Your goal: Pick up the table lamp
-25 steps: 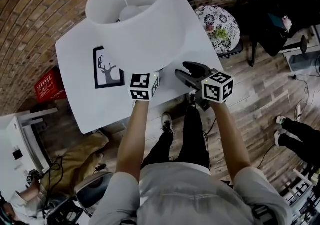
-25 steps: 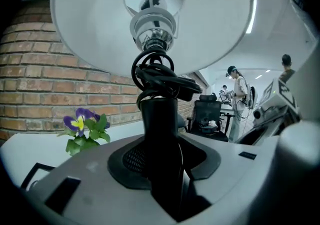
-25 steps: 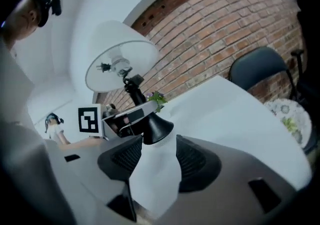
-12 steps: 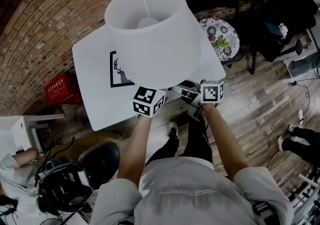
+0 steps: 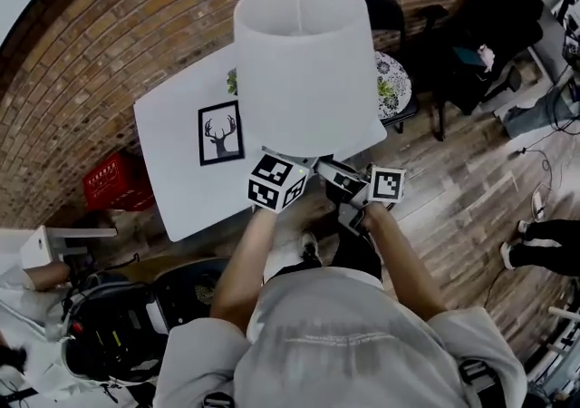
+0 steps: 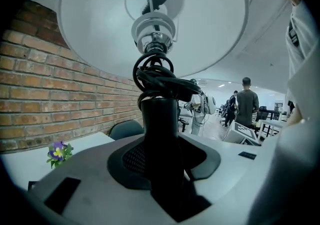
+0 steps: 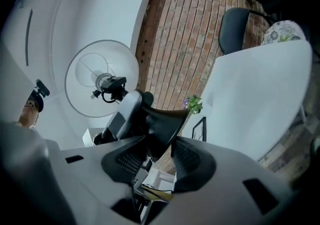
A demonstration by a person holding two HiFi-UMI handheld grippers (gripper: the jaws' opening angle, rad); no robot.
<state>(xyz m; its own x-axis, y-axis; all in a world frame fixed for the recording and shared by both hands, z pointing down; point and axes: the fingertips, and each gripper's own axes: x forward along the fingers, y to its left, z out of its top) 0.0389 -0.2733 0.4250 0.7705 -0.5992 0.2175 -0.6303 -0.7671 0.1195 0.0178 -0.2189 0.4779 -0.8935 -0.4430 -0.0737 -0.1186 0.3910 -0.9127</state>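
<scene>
Two grips are bearing one load: the left gripper [image 6: 162,156] is clenching the black round stem [image 6: 159,119] of the white drum-shaded table lamp [image 5: 304,62], and the right gripper [image 7: 157,156] is pinching what looks like its black flared foot [image 7: 161,121] just beside. From both tongs the lamp is standing straight up, long axis upright, shade topmost, foot lowest. It is hanging over the near edge of the white rectangular table [image 5: 177,170], apparently clear of its top. Keeping that axis vertical is looking like the crux; the left hand is sitting closer to the shade.
</scene>
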